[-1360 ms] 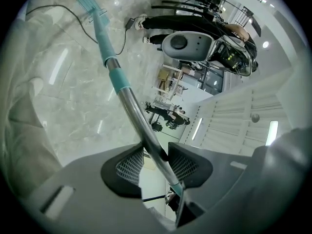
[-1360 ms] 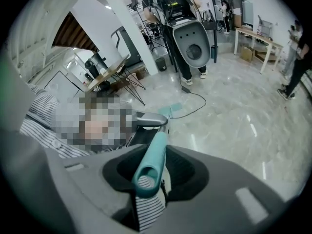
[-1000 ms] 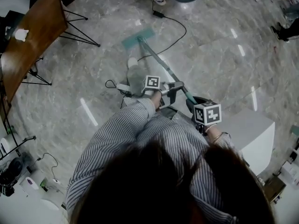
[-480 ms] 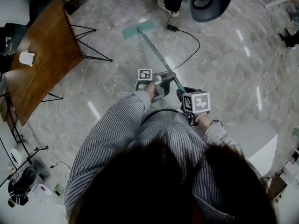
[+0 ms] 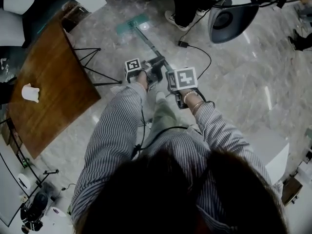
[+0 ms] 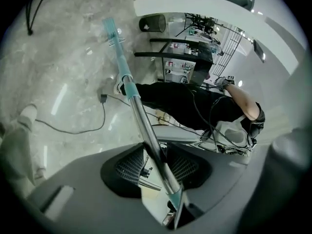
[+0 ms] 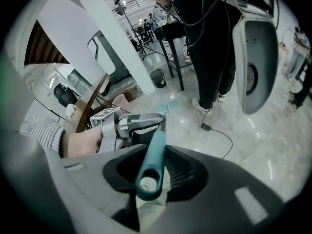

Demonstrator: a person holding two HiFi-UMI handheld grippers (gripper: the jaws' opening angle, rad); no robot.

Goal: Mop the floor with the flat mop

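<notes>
The flat mop's teal head lies on the grey marble floor, far ahead beside the wooden table; it also shows as the mop head. Its metal pole runs back to my hands. My left gripper is shut on the pole, lower down the shaft. My right gripper is shut on the teal handle end, just behind the left one. In the right gripper view the left gripper sits directly ahead along the pole.
A wooden table on black wire legs stands at the left with a white cup. A person in black stands ahead by a grey floor fan. A black cable crosses the floor. A white block sits at the right.
The mop head has slid forward and left across the floor, toward the table. Both grippers have moved forward with the pole and now sit closer together.
</notes>
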